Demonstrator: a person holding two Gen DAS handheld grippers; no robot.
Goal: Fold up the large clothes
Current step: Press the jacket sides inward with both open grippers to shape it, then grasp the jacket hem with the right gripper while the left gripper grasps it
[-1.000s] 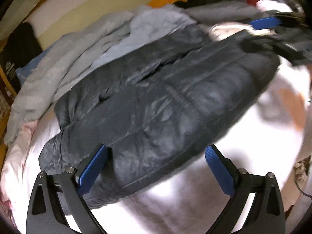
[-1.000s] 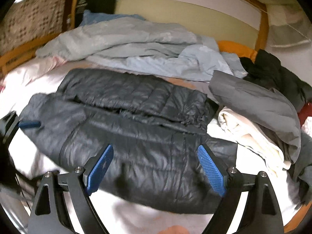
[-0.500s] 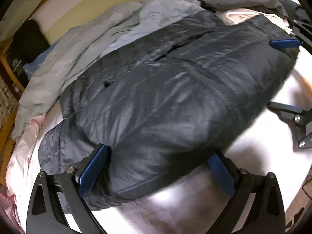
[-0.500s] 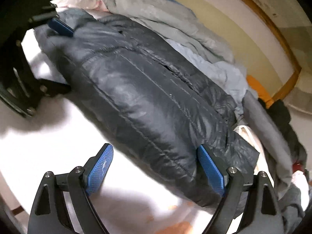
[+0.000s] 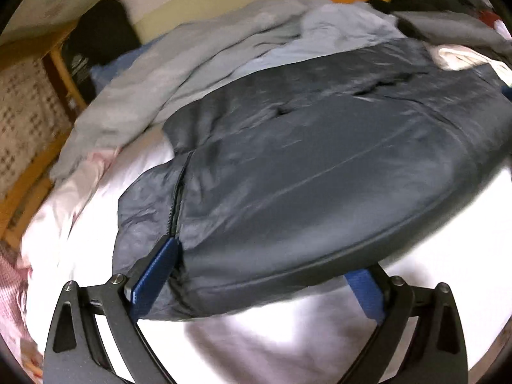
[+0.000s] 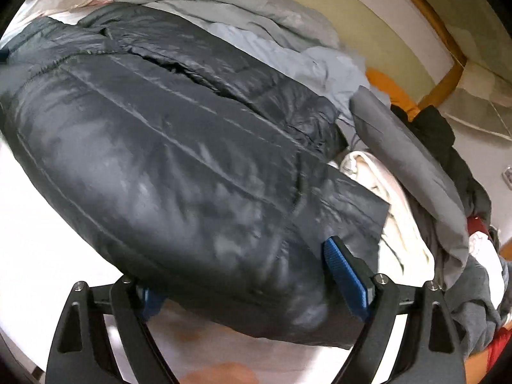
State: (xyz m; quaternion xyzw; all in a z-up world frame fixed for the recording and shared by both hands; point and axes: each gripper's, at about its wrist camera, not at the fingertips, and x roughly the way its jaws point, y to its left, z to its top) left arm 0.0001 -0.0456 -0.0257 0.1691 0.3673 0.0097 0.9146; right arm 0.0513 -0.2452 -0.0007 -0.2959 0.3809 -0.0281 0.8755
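Dark puffer jacket (image 6: 179, 166) between closing right hand-held gripper (image 6: 252, 284) jaws.

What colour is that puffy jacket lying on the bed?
Dark grey with a slight sheen, stitched in quilted lines. The jacket shows best in the right wrist view.

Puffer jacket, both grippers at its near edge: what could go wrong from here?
1. The puffer jacket is thick and slick; the closing right gripper may pinch only the outer layer and slip.
2. The left gripper straddles the zipper edge, so only one flap may lift.
3. The white garment beside the jacket could get dragged along.
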